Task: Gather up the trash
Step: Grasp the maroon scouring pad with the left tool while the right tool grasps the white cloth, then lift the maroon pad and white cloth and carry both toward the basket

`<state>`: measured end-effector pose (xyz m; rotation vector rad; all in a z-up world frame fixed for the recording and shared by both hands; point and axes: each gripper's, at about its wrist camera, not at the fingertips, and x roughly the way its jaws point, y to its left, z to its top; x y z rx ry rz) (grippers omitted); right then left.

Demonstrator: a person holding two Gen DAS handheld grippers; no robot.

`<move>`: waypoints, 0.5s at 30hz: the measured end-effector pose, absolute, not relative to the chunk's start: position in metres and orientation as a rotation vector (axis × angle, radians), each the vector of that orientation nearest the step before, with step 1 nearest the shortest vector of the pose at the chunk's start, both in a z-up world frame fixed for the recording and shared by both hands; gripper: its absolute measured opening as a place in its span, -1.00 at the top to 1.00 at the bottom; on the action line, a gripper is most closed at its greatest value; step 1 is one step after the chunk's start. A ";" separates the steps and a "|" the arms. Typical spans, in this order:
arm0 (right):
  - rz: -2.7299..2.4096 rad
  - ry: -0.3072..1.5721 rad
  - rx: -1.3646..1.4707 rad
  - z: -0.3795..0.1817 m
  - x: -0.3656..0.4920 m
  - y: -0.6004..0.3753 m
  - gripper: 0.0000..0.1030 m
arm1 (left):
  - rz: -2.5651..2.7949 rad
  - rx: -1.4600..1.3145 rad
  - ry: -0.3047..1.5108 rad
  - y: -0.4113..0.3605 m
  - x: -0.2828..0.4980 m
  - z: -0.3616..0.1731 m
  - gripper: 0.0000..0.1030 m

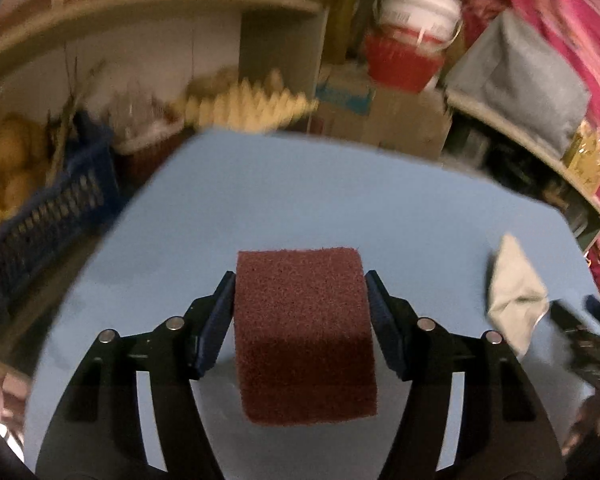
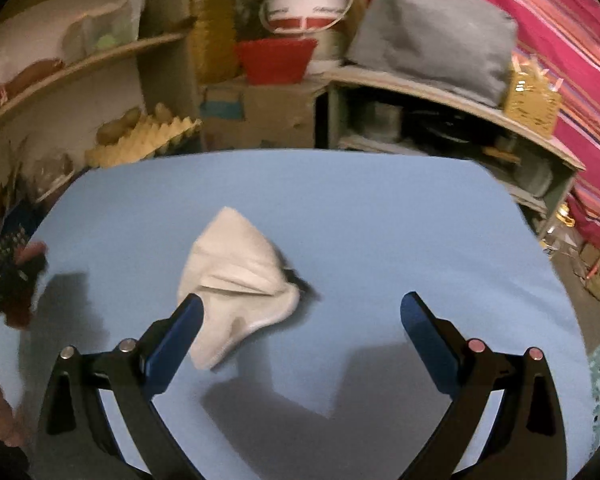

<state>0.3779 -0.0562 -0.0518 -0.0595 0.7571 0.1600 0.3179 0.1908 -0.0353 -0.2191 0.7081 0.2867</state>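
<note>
Blue table; left gripper clamps maroon sponge.

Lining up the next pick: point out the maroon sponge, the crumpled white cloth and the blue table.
maroon sponge (image 1: 304,332): left wrist view, front face.
crumpled white cloth (image 2: 235,272): right wrist view, middle fold.
blue table (image 2: 380,220): right wrist view, bare top.

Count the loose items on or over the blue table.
2: a maroon sponge held in the left gripper, and a crumpled white cloth lying near the open right gripper.
</note>
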 end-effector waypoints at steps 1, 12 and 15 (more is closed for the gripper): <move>0.166 0.763 -0.064 -0.054 0.382 -0.051 -0.88 | 0.281 -0.207 0.681 0.189 0.315 -0.030 -0.21; 0.163 0.822 -0.117 -0.072 0.413 -0.026 -0.83 | 0.256 -0.168 0.585 0.183 0.313 -0.013 -0.21; 0.194 0.849 -0.130 -0.077 0.417 -0.022 -0.40 | 0.254 -0.157 0.575 0.179 0.313 -0.010 -0.21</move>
